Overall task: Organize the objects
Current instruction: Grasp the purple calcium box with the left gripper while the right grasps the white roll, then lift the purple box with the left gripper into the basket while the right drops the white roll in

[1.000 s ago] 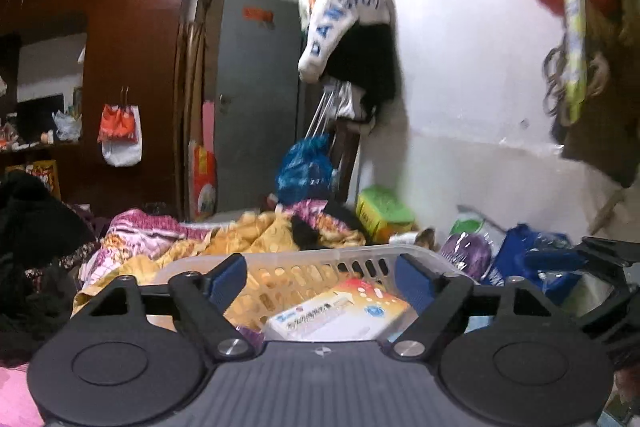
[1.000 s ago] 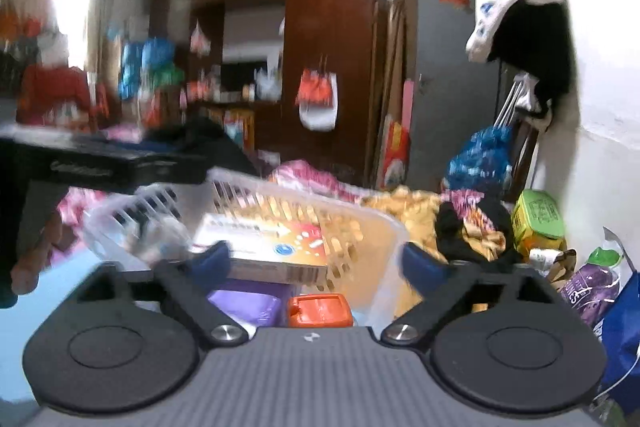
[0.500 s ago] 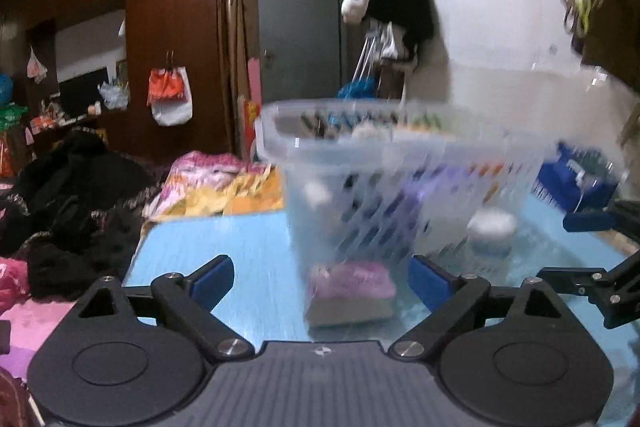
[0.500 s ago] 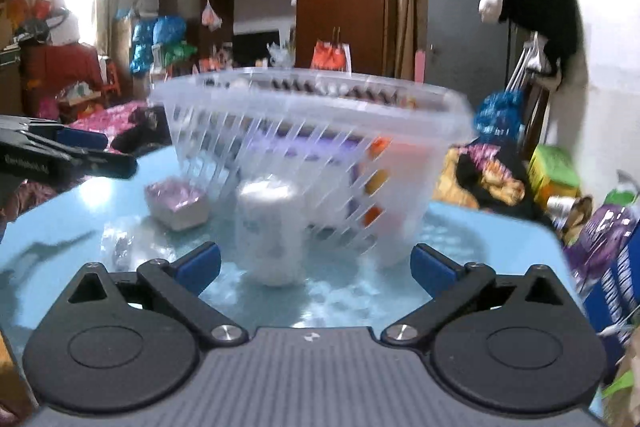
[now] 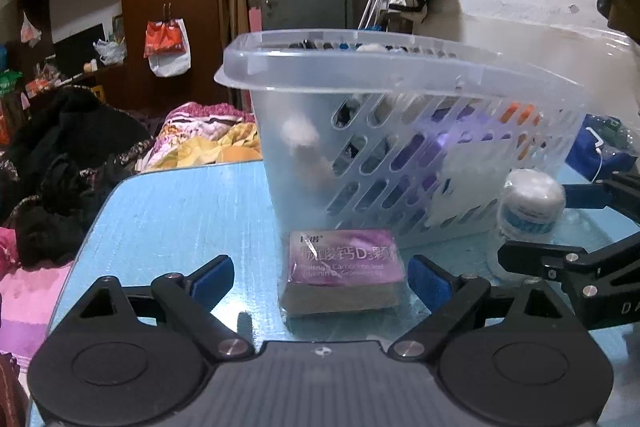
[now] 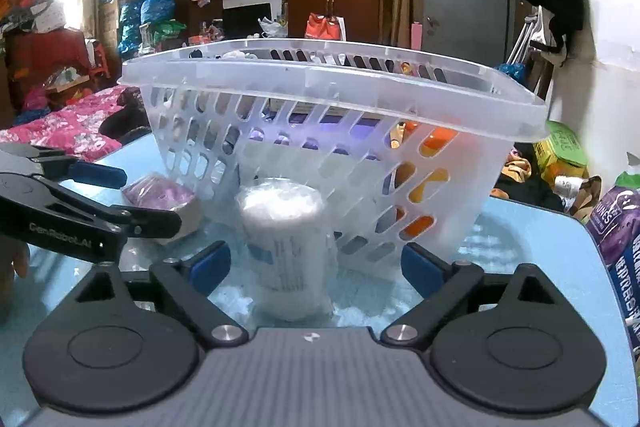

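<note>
In the left wrist view, the left gripper hovered low over the blue counter with its jaws spread wide and gripping nothing. A purple box lay flat on the counter between the blue pads, touching neither, just in front of the clear slotted basket. A white bottle stood beside the basket's right end, with the right gripper around it.

In the right wrist view, the right gripper had its jaws closing, yet apart from the white bottle standing upright between them, close against the basket. The purple box sat to the left, partly behind the left gripper.
</note>
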A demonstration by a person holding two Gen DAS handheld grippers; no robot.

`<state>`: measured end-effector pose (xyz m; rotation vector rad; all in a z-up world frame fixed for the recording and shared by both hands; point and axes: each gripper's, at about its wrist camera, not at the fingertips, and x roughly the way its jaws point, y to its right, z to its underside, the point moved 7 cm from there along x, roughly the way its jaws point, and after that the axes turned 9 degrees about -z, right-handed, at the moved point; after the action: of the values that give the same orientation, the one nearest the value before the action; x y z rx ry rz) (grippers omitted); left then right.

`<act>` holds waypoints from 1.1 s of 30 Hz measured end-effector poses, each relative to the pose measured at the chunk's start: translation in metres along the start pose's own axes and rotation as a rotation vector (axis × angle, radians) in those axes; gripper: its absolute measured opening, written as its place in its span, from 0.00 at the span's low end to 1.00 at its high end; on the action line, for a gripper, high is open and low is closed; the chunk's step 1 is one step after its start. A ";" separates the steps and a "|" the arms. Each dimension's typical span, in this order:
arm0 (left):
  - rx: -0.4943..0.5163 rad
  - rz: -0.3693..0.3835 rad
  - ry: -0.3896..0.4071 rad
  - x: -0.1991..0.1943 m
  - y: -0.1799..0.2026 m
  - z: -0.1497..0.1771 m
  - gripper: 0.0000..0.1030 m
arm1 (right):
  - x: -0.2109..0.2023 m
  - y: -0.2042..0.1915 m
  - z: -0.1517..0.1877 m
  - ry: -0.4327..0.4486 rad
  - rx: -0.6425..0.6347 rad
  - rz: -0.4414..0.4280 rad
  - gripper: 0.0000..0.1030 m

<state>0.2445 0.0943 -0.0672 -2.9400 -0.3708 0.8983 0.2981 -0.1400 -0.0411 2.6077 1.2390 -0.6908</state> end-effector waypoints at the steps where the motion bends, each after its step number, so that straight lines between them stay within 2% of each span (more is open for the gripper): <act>1: 0.005 -0.003 -0.002 0.002 0.001 -0.001 0.93 | 0.001 0.000 0.000 0.000 -0.003 0.002 0.89; 7: 0.023 -0.023 -0.003 0.005 0.004 -0.001 0.90 | 0.001 -0.001 -0.002 0.004 -0.005 0.005 0.68; 8: 0.023 -0.026 -0.007 0.006 0.004 0.000 0.86 | 0.001 -0.002 -0.002 0.003 -0.004 0.000 0.65; 10: 0.025 -0.020 -0.021 0.008 0.005 0.002 0.76 | 0.000 -0.002 -0.002 0.005 0.002 -0.007 0.51; 11: 0.026 -0.002 -0.029 0.009 0.007 0.004 0.67 | 0.000 -0.002 -0.002 0.005 0.001 -0.005 0.50; 16: 0.025 -0.005 -0.001 0.003 0.007 0.004 0.66 | -0.009 -0.004 -0.003 0.044 0.004 -0.022 0.49; 20: -0.018 0.020 0.069 -0.013 0.001 0.003 0.66 | -0.024 -0.004 -0.001 0.097 0.011 -0.055 0.49; 27: -0.103 0.096 0.209 -0.050 -0.010 0.005 0.66 | -0.066 -0.001 0.007 0.191 -0.012 -0.046 0.49; 33: -0.148 0.101 0.292 -0.087 -0.018 0.006 0.66 | -0.104 -0.001 -0.004 0.274 -0.013 -0.086 0.49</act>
<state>0.1677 0.0905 -0.0226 -3.1869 -0.2857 0.4542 0.2414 -0.2094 0.0119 2.7204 1.4308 -0.3442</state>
